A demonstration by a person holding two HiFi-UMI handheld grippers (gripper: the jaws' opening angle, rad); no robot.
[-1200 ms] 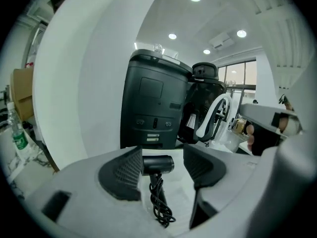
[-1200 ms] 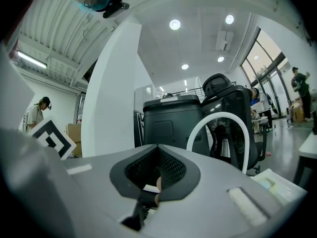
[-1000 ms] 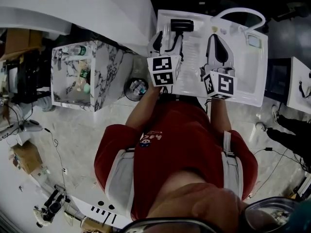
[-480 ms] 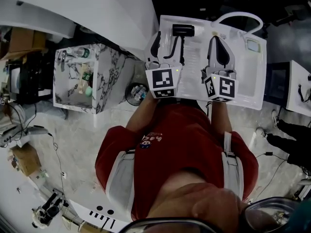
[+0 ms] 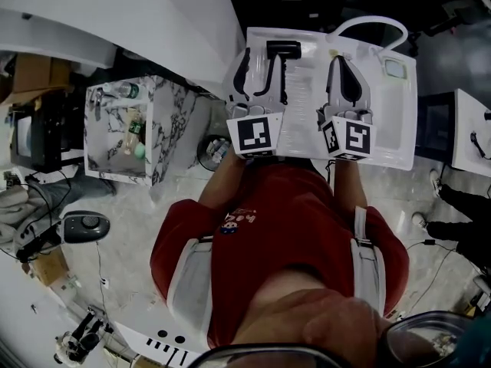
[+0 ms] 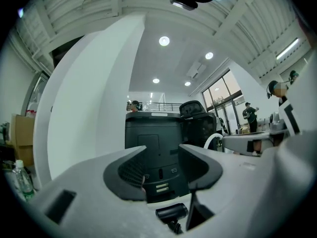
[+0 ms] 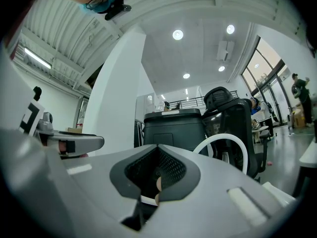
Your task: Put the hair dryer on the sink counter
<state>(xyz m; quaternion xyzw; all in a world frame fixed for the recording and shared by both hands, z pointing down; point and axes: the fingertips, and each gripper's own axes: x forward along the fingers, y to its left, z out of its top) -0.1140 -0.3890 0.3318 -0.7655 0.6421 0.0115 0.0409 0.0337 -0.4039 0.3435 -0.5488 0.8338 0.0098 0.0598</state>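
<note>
Lying free on the white bench [image 5: 303, 125] at the frame's upper centre, the hair dryer [image 5: 281, 52] looks delivered. The left gripper [image 5: 257, 69] has lifted clear, its empty jaws partly apart and just closing. The right gripper [image 5: 343, 79] has its jaws together, empty.

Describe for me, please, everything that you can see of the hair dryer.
The hair dryer is black, seemingly plastic and T-shaped: a short barrel with a straight handle pointing back toward the person. It lies flat on the white sink counter, near its far left corner, left of the faucet. Only the counter touches it: the left gripper is clear of it, its jaws apart, having just been closing somewhat on nothing.
</note>
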